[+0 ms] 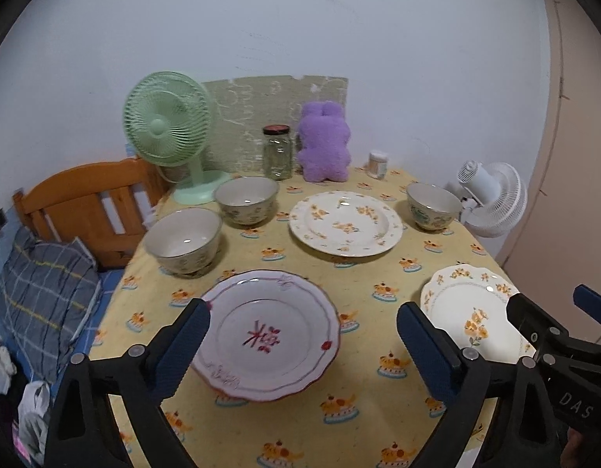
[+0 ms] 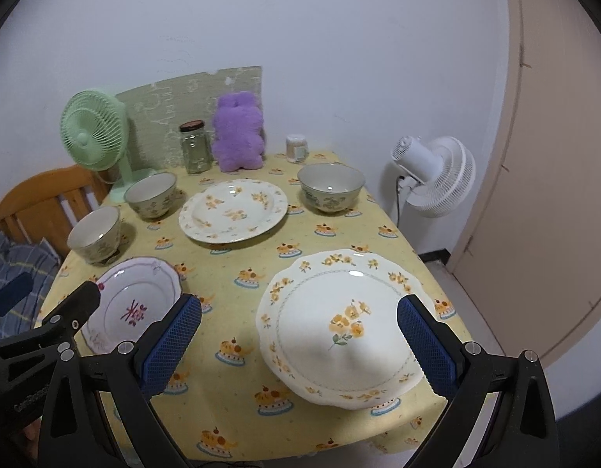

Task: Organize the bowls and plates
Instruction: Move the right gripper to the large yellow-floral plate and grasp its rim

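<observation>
On the yellow tablecloth point(image 1: 351, 273), going from the left: two patterned bowls sit near the left edge, the nearer bowl point(image 1: 183, 240) just in front of the farther bowl point(image 1: 246, 199), with a green fan point(image 1: 168, 132) behind them. In front of these lies the pink-rimmed plate point(image 1: 267, 331) with a red mark in its middle; the left gripper point(image 1: 300, 347) hangs over it with its blue pads spread wide on either side, not touching it. At the table's middle rests a large floral plate point(image 1: 345, 222), with a glass jar point(image 1: 278, 152) and a purple plush toy point(image 1: 324, 142) behind it by the wall. Further right stands a third bowl point(image 2: 331, 186). Nearest on the right lies a scalloped floral plate point(image 2: 339, 327), the right gripper point(image 2: 300, 345) spread wide above it, nothing pinched
</observation>
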The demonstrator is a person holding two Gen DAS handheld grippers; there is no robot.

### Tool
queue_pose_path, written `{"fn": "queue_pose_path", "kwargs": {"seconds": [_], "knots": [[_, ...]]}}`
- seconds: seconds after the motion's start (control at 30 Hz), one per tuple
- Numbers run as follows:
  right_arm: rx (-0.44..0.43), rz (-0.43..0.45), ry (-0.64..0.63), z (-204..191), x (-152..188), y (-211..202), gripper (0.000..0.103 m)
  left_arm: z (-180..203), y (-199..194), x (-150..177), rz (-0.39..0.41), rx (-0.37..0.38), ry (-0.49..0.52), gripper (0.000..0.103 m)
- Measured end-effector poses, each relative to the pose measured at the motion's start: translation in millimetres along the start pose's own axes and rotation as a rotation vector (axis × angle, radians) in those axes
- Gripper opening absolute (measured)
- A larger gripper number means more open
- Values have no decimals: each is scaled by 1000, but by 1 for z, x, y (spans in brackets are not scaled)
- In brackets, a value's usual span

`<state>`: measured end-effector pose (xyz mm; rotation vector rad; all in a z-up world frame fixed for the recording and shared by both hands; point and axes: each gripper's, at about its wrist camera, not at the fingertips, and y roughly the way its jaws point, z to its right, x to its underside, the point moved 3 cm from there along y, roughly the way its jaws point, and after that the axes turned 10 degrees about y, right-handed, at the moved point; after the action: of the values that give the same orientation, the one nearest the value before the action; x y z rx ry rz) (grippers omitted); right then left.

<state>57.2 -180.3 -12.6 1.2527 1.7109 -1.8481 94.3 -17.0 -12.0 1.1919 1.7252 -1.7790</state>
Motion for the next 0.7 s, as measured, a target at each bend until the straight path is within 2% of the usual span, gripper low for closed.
{"fn": "queue_pose_path", "kwargs": {"seconds": [0.2,0.4,0.53,0.7], "knots": [[48,-17,33,9,-7,13,97,15,20,-13,-39,34,23,90],[57,-45,49,36,-14,39,94,46,46,-17,-75,65,48,84],[58,-89,52,56,-14,62,89,73,65,-16,-134,70,60,80],[69,-135,61,83,-15,87,89,100,86,-15,-193,68,64,77]]}}
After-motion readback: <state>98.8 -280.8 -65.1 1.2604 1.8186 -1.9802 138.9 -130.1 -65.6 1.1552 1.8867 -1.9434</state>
